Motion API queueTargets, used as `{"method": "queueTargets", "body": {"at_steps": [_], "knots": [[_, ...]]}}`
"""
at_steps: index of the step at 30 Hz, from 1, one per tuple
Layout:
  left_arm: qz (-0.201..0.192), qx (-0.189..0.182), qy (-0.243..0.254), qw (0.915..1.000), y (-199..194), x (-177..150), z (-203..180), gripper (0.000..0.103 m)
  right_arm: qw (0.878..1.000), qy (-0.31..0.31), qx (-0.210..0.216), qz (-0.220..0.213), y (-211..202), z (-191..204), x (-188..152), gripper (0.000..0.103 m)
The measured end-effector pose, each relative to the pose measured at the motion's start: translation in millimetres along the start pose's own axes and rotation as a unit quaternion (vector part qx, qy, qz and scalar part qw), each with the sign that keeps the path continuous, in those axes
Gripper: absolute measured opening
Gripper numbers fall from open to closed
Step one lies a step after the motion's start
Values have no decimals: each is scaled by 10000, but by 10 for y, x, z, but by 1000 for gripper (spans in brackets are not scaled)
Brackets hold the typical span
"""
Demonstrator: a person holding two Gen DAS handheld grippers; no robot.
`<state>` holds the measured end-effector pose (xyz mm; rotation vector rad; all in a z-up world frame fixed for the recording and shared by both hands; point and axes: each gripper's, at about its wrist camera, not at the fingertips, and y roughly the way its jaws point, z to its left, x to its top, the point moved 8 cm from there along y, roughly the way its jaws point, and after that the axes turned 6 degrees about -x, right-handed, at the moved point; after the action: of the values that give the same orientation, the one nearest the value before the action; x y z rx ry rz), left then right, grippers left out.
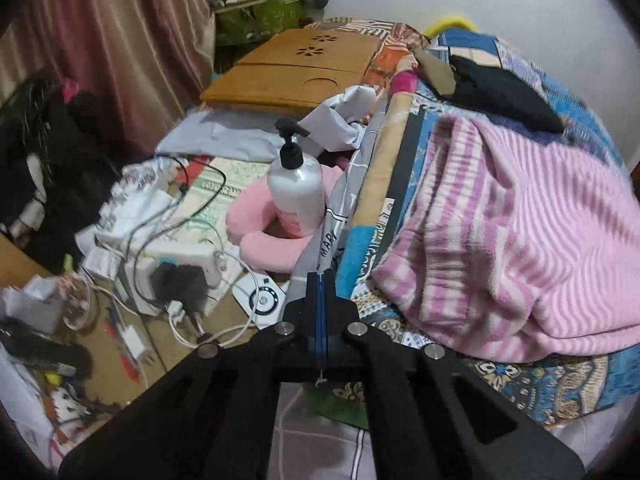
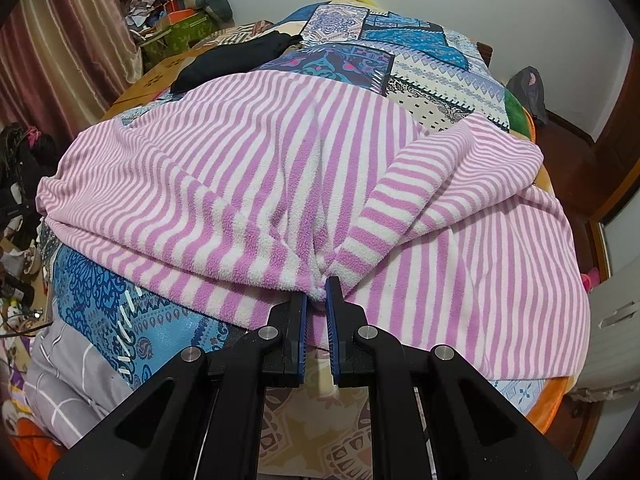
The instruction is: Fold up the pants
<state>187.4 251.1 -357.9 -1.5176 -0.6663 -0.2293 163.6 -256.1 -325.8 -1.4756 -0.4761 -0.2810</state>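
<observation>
Black linkage arms fill the foreground of both views. Your right hand-held gripper (image 2: 317, 294) is pinched on a gathered edge of the pink striped pants (image 2: 280, 168), the fleece bunched between its blue pads. Ahead of it the pants lie spread over the patterned bedspread (image 2: 420, 60).

Your left hand-held gripper (image 1: 321, 280) has its jaws pressed fully together with nothing caught in them. The pants (image 1: 520, 240) lie off to its right, well apart from the tips. To fold cleanly, I would open it and take the matching edge, so both hands carry the fabric over evenly rather than dragging one corner.

Only the left view shows the clutter beside the bed: a pump bottle (image 1: 296, 184) and tangled cables (image 1: 192, 216). Only the right view shows the pants' whole spread.
</observation>
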Motion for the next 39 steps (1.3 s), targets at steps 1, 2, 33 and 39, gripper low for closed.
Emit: {"method": "queueTargets", "body": {"at_steps": [1, 2, 33, 39], "knots": [[-4, -189, -47, 9998, -36, 0, 8, 0, 10000, 2, -2, -2, 0, 0, 0, 8], [-17, -277, -34, 9996, -59, 1, -7, 0, 10000, 8, -5, -4, 3, 3, -1, 8], [-105, 533, 643, 9965, 169, 54, -387, 9, 9998, -168, -55, 22, 7, 4, 21, 8], [55, 215, 395, 9990, 127, 16, -262, 11, 9998, -178, -69, 5, 5, -1, 24, 8]]}}
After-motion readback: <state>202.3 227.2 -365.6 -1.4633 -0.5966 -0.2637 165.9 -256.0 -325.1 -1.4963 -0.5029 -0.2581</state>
